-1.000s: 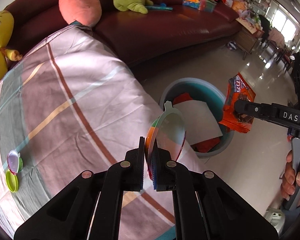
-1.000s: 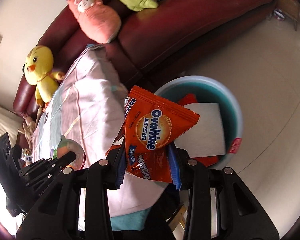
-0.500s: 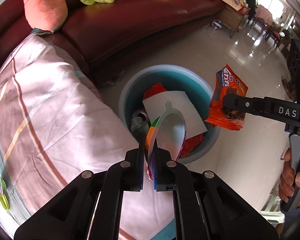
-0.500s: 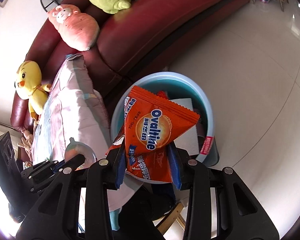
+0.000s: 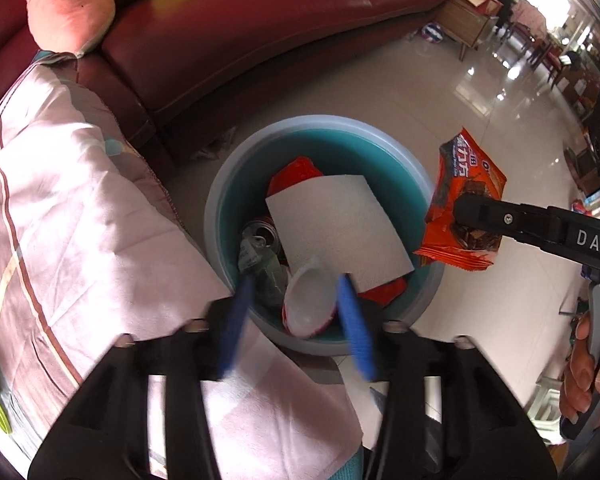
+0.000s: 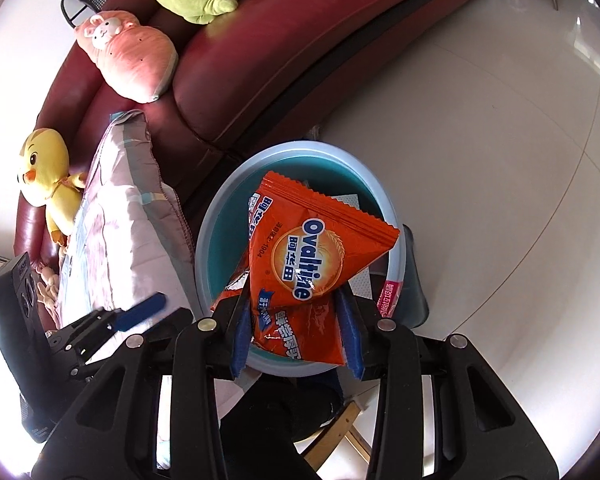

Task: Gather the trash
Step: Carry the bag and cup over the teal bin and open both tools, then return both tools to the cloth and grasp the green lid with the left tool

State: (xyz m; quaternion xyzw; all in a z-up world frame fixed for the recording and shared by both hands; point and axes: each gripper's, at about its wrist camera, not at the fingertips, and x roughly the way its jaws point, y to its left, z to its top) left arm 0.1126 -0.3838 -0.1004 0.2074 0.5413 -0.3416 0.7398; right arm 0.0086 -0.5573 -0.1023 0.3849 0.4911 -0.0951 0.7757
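Observation:
A round teal trash bin (image 5: 404, 168) stands on the floor beside the table; it also shows in the right wrist view (image 6: 216, 256). It holds a white sheet (image 5: 340, 224), red wrappers and a can (image 5: 260, 234). My left gripper (image 5: 296, 300) is open over the bin's near rim, and a clear plastic cup lid (image 5: 310, 302) sits loose between its blue pads, dropping into the bin. My right gripper (image 6: 294, 320) is shut on an orange Ovaltine packet (image 6: 316, 256) and holds it above the bin's right rim; the packet also shows in the left wrist view (image 5: 464, 204).
A table with a pink striped cloth (image 5: 72, 216) lies left of the bin. A dark red sofa (image 5: 260, 28) with plush toys (image 6: 136, 60) runs behind. Shiny tiled floor (image 6: 500, 160) spreads to the right.
My left gripper has opened and let go of the cup lid over the bin. Both grippers have moved closer over the bin. The right still holds the packet.

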